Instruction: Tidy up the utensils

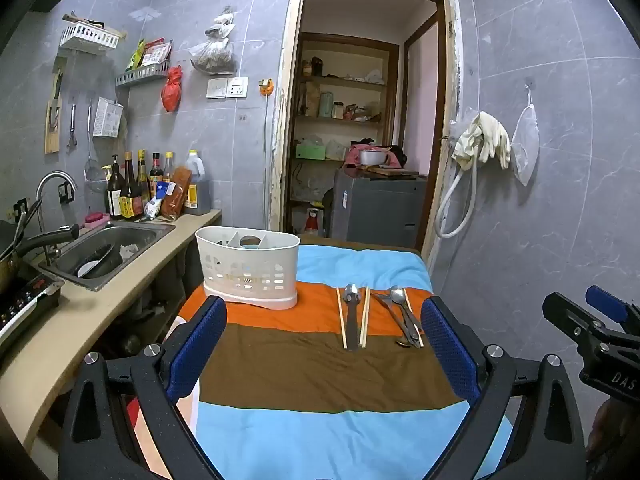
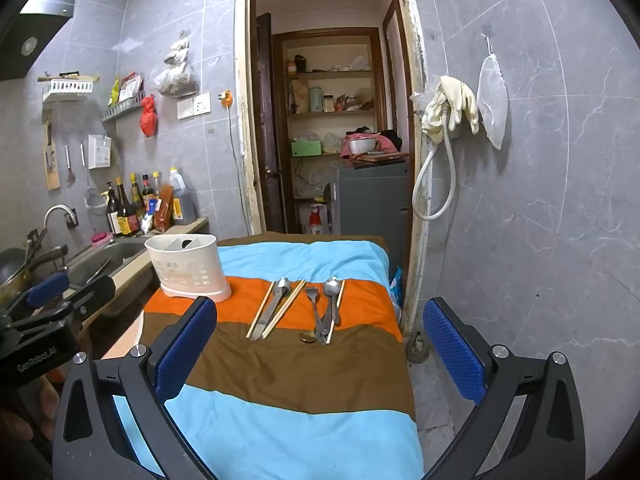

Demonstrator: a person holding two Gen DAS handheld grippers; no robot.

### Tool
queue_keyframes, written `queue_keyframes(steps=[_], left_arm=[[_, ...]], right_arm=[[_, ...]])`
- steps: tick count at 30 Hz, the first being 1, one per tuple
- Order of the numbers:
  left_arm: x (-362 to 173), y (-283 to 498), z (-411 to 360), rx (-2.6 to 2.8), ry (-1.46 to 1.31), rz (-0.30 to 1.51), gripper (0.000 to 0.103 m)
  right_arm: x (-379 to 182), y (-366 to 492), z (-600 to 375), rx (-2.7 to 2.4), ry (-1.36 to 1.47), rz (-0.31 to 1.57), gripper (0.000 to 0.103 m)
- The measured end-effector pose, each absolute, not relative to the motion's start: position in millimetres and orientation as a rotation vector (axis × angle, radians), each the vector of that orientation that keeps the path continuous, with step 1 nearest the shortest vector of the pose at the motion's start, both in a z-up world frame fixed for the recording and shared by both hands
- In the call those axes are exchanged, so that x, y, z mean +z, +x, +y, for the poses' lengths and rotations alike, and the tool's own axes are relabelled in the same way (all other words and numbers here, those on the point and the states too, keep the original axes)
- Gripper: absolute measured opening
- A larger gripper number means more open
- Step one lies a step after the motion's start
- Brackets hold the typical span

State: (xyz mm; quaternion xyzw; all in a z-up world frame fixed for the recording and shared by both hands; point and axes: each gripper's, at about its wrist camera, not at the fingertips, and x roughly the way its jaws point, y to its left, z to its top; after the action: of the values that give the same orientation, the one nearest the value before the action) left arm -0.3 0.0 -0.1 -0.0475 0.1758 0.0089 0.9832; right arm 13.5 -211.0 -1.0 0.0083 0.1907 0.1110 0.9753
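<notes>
Ahead of both grippers, the utensils are laid out on the orange stripe of a striped cloth (image 1: 320, 372) that covers the table, none yet picked up. Two clusters are seen. Toward the middle of the stripe, a spoon (image 1: 351, 316) lies between two chopsticks (image 1: 341, 318); nearer the right edge, a second spoon (image 1: 402, 312), a fork (image 2: 314, 312) and another chopstick (image 2: 336, 308) are heaped together, overlapping. All are laid with their long axes running from the near edge toward the far edge, so each is met end-on by the fingers rather than across.

At the left edge of the same stripe, a white slotted utensil holder (image 1: 248, 268) is stood upright, well apart from the nearest chopstick; its dividers are visible, and it appears empty, though its floor cannot be fully seen.

The left gripper (image 1: 326, 344) is held with its blue pads spread wide and nothing between them but cloth. The right gripper (image 2: 320, 344) is likewise spread wide and empty. Both are kept short of the utensils, over the brown stripe.

The move to come is judged to turn on nearness: the right-hand heap lies closer to the right gripper, while the holder and the middle cluster lie closer to the left. Because the shafts point along the fingers, a pinch across a thin handle would probably be needed, and the overlapped pieces may be dragged along together.
</notes>
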Motion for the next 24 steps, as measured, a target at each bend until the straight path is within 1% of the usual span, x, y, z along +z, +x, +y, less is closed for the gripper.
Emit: queue_keyframes(steps=[24], left_arm=[[-2.3, 0.3, 4.6, 0.02, -0.1, 0.362, 0.095]], right_arm=[[-5.6, 21.7, -210.2, 0.225, 0.017, 0.389, 0.103]])
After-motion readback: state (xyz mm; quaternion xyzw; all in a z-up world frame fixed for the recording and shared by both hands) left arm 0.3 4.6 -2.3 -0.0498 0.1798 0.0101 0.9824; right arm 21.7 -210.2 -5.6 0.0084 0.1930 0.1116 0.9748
